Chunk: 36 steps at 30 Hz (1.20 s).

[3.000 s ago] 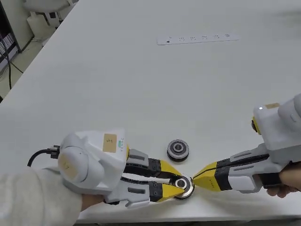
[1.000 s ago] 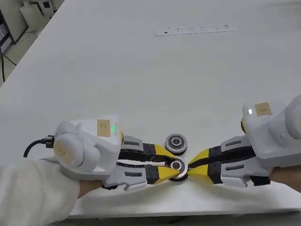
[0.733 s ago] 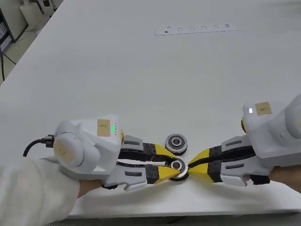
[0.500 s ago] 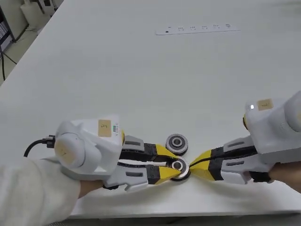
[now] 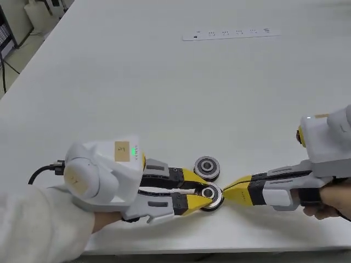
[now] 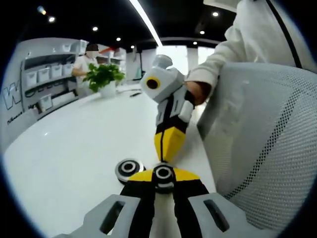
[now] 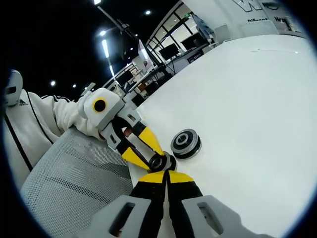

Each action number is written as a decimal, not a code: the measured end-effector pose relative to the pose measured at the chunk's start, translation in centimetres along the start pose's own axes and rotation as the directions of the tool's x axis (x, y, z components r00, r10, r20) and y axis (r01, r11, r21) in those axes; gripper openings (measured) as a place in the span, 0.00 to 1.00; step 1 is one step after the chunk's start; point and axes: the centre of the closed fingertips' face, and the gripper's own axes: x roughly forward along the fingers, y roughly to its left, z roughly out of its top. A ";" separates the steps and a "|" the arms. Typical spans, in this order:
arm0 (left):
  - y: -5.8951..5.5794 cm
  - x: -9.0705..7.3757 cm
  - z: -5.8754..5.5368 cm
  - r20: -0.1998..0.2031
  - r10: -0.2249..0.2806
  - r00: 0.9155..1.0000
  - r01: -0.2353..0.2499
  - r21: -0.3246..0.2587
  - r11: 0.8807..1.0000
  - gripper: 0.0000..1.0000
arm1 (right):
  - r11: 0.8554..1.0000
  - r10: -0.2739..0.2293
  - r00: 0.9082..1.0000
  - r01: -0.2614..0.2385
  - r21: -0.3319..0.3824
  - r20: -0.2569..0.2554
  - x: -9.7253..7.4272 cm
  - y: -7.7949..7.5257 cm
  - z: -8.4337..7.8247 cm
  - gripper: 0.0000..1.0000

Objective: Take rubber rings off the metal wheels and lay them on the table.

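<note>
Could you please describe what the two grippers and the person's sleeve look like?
The left gripper and right gripper both have rounded white housings, grey and black linkages and yellow wedge-shaped jaw tips. Each housing carries a small tan sticker. The left one also shows a green light and a black cable at its rear. The left sleeve is off-white.

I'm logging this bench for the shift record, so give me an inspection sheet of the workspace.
Surface: white table.
Job's things: held wheel between the left gripper's jaws; free wheel lying flat just beyond it, apart.
Clutter: power strip on the far side.
Grippers: left gripper shut on held wheel; right gripper shut, tips at that wheel's rim.
Cables: black cable from the left gripper's back.
Surroundings: mesh chair, potted plant.
</note>
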 end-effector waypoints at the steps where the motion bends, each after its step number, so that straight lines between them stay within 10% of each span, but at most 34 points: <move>1: 0.0 0.0 0.0 0.000 0.000 1.000 0.000 0.000 1.000 0.13 | 1.000 0.003 1.000 -0.004 0.012 0.007 0.0 0.0 0.1 0.00; 36: 0.0 0.2 0.1 -0.013 -0.002 1.000 0.002 0.020 1.000 0.13 | 0.996 0.087 0.994 -0.089 0.031 0.058 0.0 2.0 1.0 0.00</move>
